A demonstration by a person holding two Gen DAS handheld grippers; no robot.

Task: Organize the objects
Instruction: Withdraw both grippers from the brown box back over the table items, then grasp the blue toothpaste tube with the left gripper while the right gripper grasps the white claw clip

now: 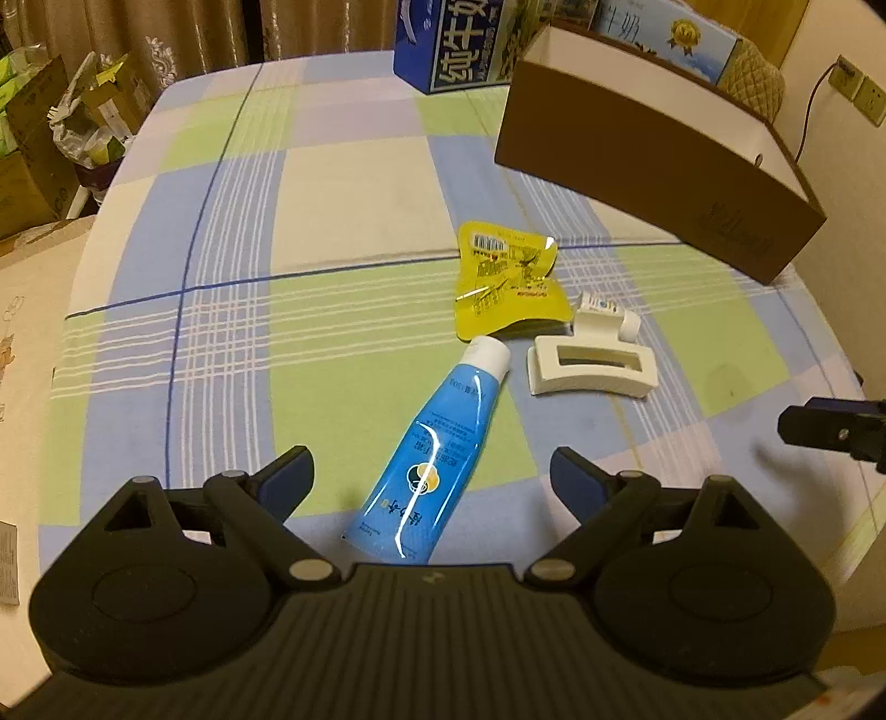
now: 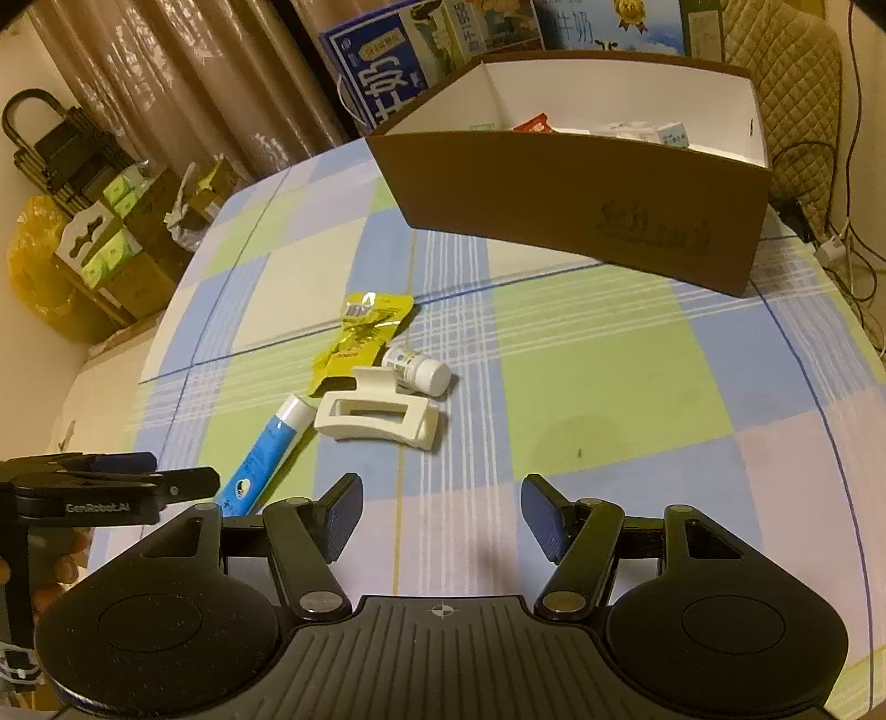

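Checked cloth in blue, green and cream covers the surface, and four small things lie clustered near its middle. Nearest the left tool is a blue tube with a white cap, lying flat with the cap pointing away and its crimped end between the tool's two blue pads; the pads stand wide apart and touch nothing. Just beyond the cap lies a crumpled yellow sachet, printed side up with a barcode showing. To the right of the tube rests a white hair claw clip, and a small white bottle lies on its side right behind the clip, between it and the sachet. Farther back on the right stands a brown cardboard box with a white inside, open at the top; from the right wrist view a few small packets can be seen inside it, too small to identify. Behind the box stand blue milk cartons. The right tool hovers over bare cloth in front of the cluster, its pads also spread wide and empty, with the clip and bottle ahead and slightly left of it. At the left edge of that view the left tool shows from the side, fingers of a hand wrapped round its grip.
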